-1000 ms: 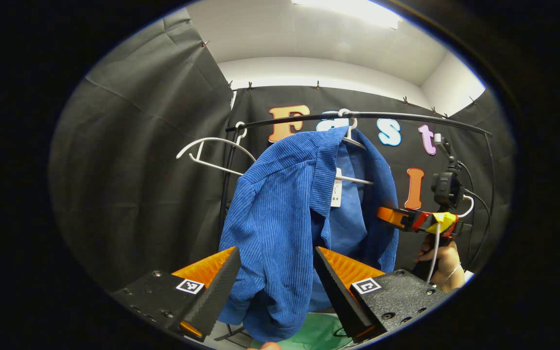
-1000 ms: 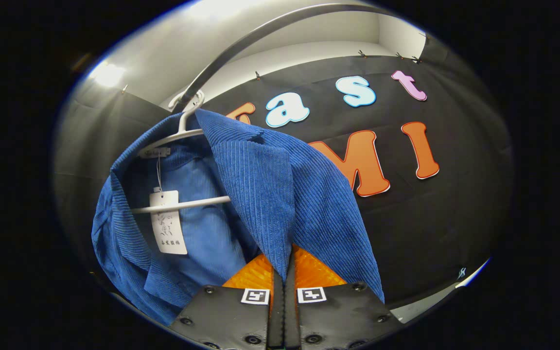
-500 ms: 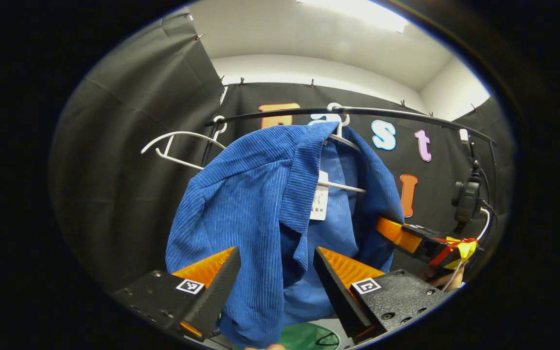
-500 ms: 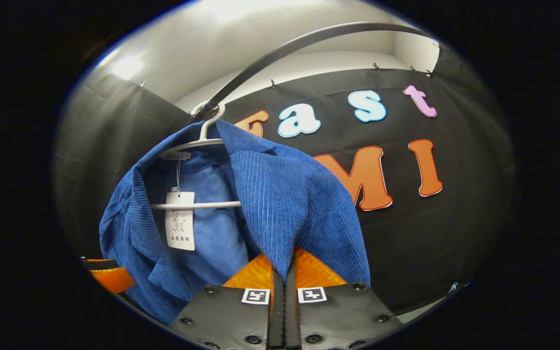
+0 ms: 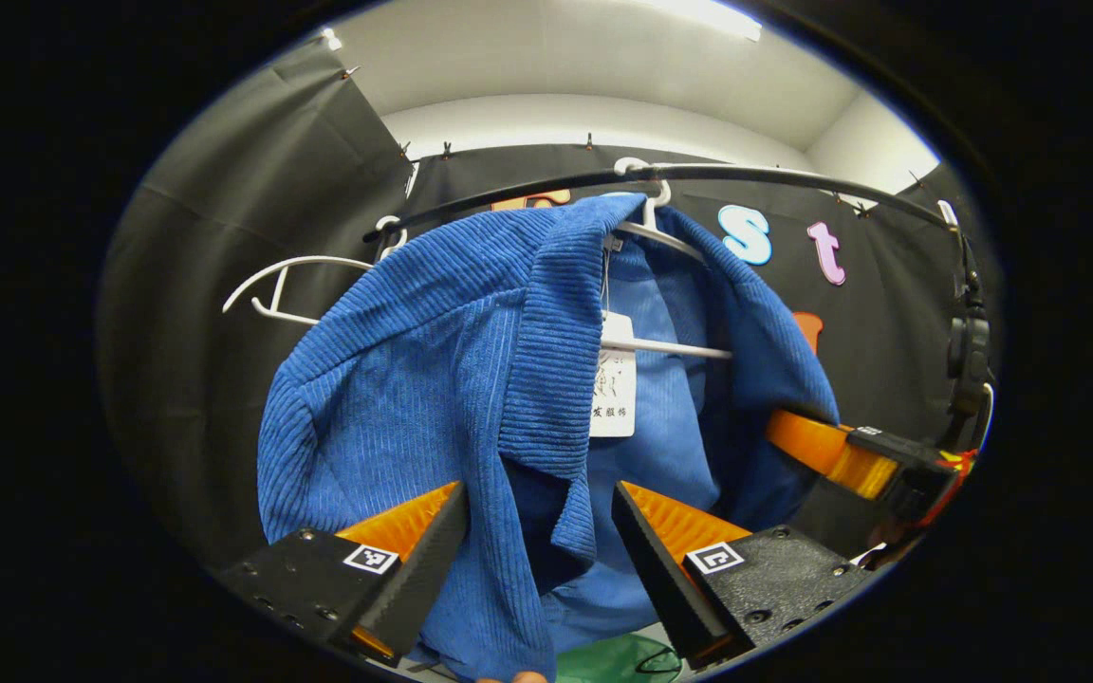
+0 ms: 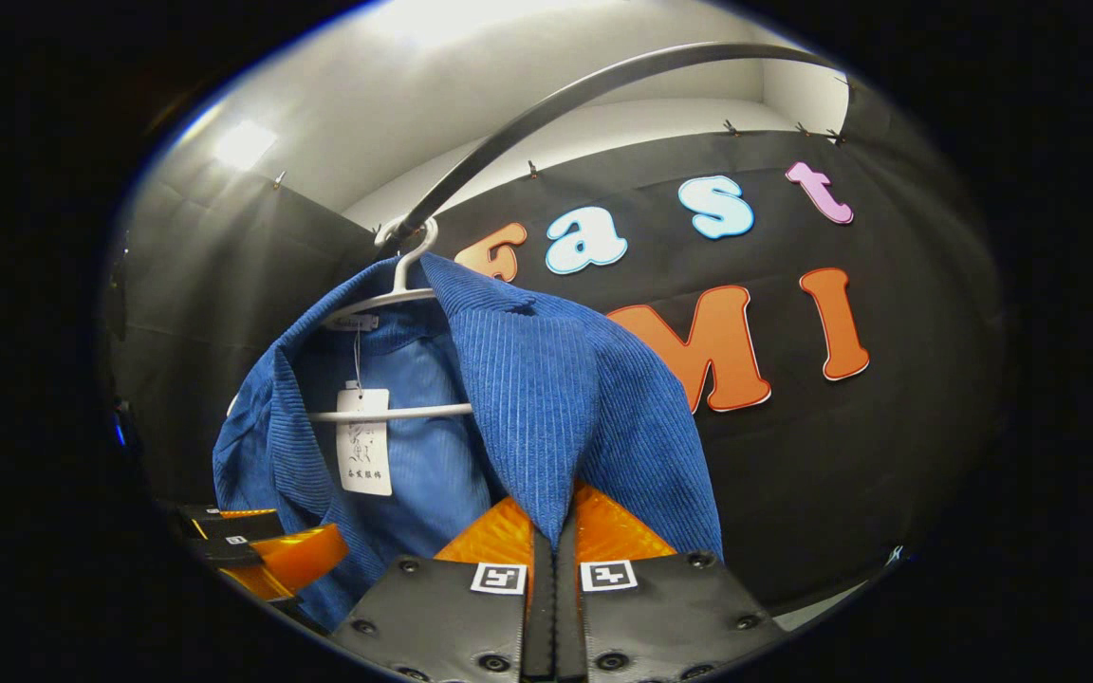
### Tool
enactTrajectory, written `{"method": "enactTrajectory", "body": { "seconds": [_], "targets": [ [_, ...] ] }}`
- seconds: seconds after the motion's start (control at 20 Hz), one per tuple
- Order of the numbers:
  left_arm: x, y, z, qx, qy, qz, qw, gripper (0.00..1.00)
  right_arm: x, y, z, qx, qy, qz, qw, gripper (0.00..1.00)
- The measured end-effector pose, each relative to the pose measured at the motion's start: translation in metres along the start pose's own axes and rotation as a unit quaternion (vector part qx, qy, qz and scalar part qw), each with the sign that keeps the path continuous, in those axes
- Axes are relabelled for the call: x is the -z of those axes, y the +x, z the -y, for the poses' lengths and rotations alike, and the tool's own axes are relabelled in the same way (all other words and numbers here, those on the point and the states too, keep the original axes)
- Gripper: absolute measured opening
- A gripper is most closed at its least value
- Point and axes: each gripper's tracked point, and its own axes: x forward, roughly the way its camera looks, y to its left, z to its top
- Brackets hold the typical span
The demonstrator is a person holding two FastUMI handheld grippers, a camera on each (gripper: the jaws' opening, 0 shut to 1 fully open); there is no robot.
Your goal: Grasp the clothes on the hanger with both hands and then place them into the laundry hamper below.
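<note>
Corduroy in bright blue made up the jacket, which hung on a white hanger hooked over the dark rail, with a paper tag dangling inside the collar. The left gripper had its orange fingers spread wide, the jacket's front edge hanging between them, neither finger clearly pressing on the cloth. The right gripper had its jaws closed tight on the jacket's other front edge, the fabric pinched between its pads. An empty white hanger hung further along the rail. Green hamper showed below the jacket's hem.
</note>
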Motion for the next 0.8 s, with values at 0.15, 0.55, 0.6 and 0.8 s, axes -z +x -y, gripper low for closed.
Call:
{"method": "enactTrajectory", "body": {
  "seconds": [0.15,0.55,0.6,0.8],
  "targets": [
    [0.001,0.013,-0.006,-0.018,0.000,-0.001,1.000,0.93,-0.004,-0.004,0.000,-0.015,0.001,0.005,1.000,0.08],
    [0.000,0.037,-0.013,-0.035,0.008,0.011,0.999,0.41,-0.003,-0.011,-0.007,-0.075,0.051,-0.013,0.996,0.08],
    [0.000,0.037,-0.021,-0.059,0.008,0.012,0.998,0.28,-0.002,-0.011,-0.006,-0.081,0.058,-0.015,0.995,0.08],
    [-0.013,0.028,-0.003,0.010,-0.009,0.026,1.000,0.00,-0.012,-0.013,-0.005,-0.125,0.092,-0.031,0.987,0.08]
  ]
}}
